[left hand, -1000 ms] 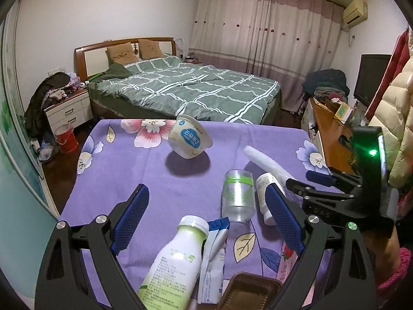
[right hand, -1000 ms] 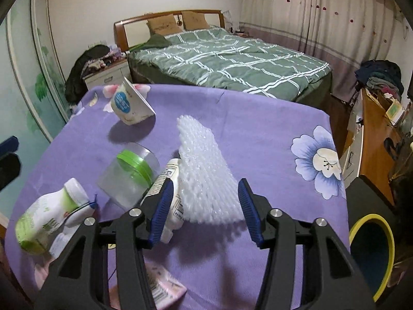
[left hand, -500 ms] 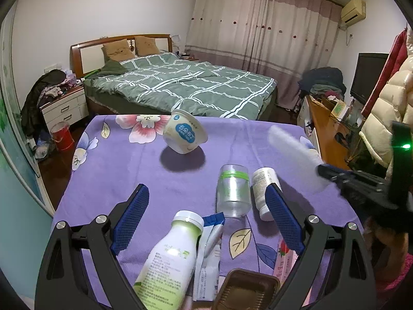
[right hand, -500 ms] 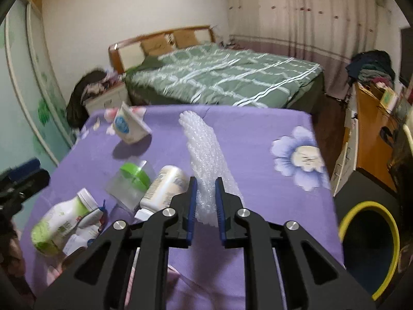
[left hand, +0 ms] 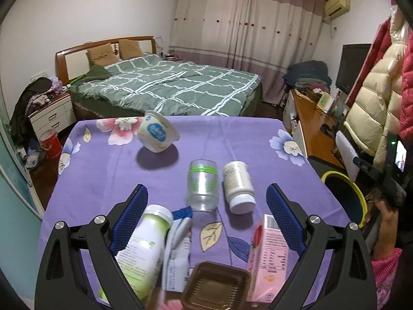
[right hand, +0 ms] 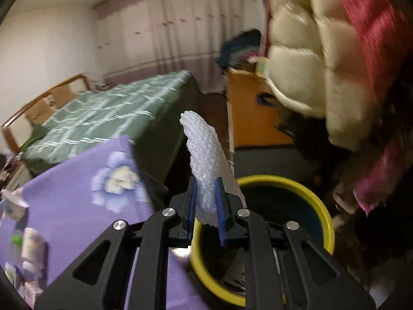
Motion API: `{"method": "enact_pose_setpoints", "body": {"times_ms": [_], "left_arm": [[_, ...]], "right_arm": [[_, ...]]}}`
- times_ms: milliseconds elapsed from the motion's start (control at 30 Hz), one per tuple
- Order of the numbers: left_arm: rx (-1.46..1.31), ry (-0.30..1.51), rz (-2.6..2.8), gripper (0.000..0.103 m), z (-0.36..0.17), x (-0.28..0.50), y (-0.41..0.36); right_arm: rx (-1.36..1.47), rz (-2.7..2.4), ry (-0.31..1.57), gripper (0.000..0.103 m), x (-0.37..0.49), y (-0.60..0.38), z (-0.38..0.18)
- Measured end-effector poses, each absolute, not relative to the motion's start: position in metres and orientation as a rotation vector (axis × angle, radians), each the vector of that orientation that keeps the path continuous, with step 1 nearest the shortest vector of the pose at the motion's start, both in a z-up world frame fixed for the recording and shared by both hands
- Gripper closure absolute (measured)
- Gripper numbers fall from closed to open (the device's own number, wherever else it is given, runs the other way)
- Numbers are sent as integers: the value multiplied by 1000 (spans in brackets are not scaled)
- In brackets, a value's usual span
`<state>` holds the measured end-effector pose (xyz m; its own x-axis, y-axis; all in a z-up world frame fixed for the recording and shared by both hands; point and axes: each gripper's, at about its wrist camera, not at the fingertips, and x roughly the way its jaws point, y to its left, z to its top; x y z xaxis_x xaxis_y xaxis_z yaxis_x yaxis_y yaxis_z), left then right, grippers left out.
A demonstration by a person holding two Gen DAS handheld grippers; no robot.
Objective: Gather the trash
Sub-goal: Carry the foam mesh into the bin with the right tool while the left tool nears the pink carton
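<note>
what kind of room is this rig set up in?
A lived-in bedroom, by the look of it: a double bed with a green checked cover and wooden headboard, a bedside cabinet, and full-length curtains. The work surface is a table under a purple floral cloth.

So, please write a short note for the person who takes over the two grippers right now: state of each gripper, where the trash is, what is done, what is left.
Right gripper: shut on the white foam wrap, held above the yellow-rimmed bin beside the table; not dropped yet.
Left gripper: open, holding nothing, over the near table edge.
On the table: yogurt cup, clear jar, white pill bottle, green drink bottle, blue-white wrapper, pink carton, brown tray.
Left: release the foam, then collect these.
</note>
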<state>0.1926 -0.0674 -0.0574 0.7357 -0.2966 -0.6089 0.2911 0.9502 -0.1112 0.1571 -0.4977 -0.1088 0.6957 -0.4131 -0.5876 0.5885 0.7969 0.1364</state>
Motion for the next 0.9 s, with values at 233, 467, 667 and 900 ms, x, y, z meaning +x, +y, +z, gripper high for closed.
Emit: {"method": "enact_pose_setpoints", "body": {"times_ms": [233, 467, 667, 900], "left_arm": [[9, 708, -370, 11, -70, 193, -86], [21, 733, -392, 11, -80, 193, -95], [31, 740, -395, 11, -82, 191, -95], [32, 771, -417, 11, -94, 181, -100]], "right_arm": [[377, -675, 616, 89, 147, -523, -127], [398, -736, 639, 70, 142, -535, -140], [389, -735, 615, 59, 139, -531, -135], [367, -701, 612, 59, 143, -521, -134]]}}
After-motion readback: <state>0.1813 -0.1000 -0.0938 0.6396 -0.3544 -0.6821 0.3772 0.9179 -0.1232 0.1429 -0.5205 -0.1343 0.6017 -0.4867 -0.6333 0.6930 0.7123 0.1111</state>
